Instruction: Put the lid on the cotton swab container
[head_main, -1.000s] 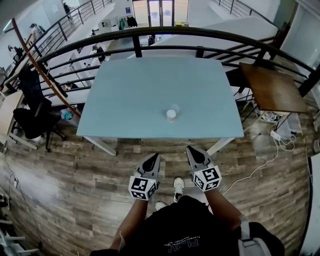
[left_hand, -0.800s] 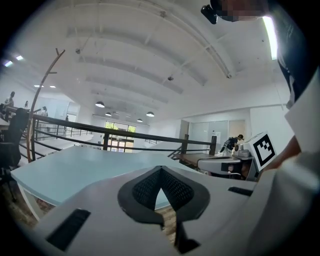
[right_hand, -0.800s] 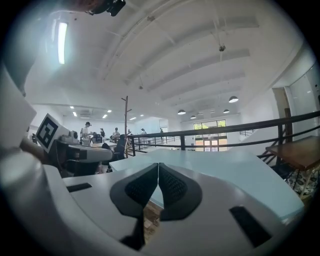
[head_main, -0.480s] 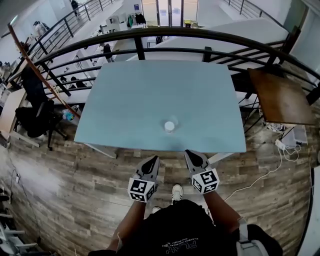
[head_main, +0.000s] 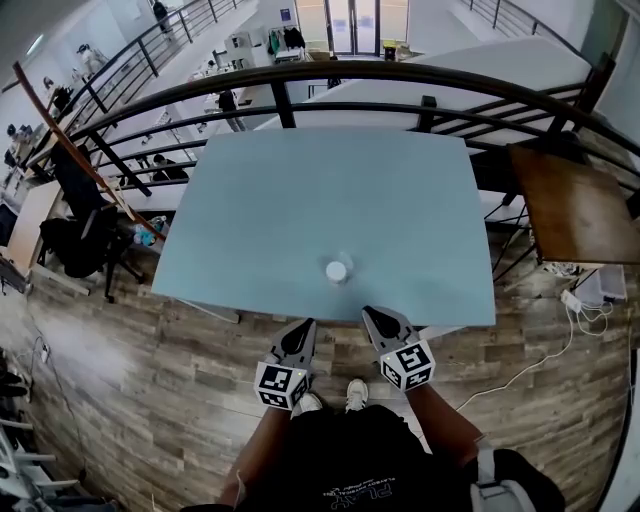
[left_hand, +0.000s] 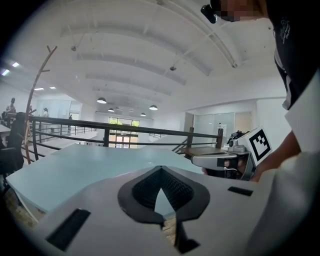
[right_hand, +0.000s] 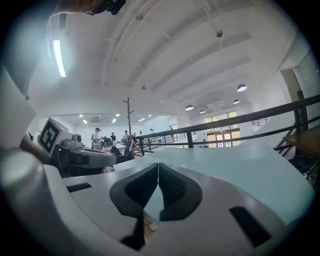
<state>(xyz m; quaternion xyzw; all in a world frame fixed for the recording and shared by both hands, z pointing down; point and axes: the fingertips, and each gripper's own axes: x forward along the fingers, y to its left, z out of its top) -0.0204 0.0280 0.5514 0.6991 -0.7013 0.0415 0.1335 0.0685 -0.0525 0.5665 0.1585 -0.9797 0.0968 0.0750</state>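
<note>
Cotton swab container (head_main: 338, 271) sat on the desk (head_main: 260, 210), just inside the desk's near edge and about mid-width. It was a small white round thing; the lid couldn't be told apart from it at this size. Left claw (head_main: 303, 328) was off the desk, just short of that near edge and over the wooden floor (head_main: 150, 380). Right claw (head_main: 372, 315) had its tip right at the edge. The container lay ahead of both claws, roughly between their lines, and neither touched it. Both claws were fully closed and empty: left claw (left_hand: 159, 170) pads met at the tip with only desk surface behind them, and it was the same for the right claw (right_hand: 158, 167). Versus a second ago, the desk's near edge and the container had come in closer to the claws in the head view; back then both claws were well off the edge, over the floor. Jaws were closed then too. The container showed only in the head view. The gripper views looked nearly level across the desk top to the railing (left_hand: 125, 134) and ceiling, and each caught the other claw alongside: the right one (left_hand: 220, 161) in the left gripper view, the left one (right_hand: 85, 158) in the right gripper view.
</note>
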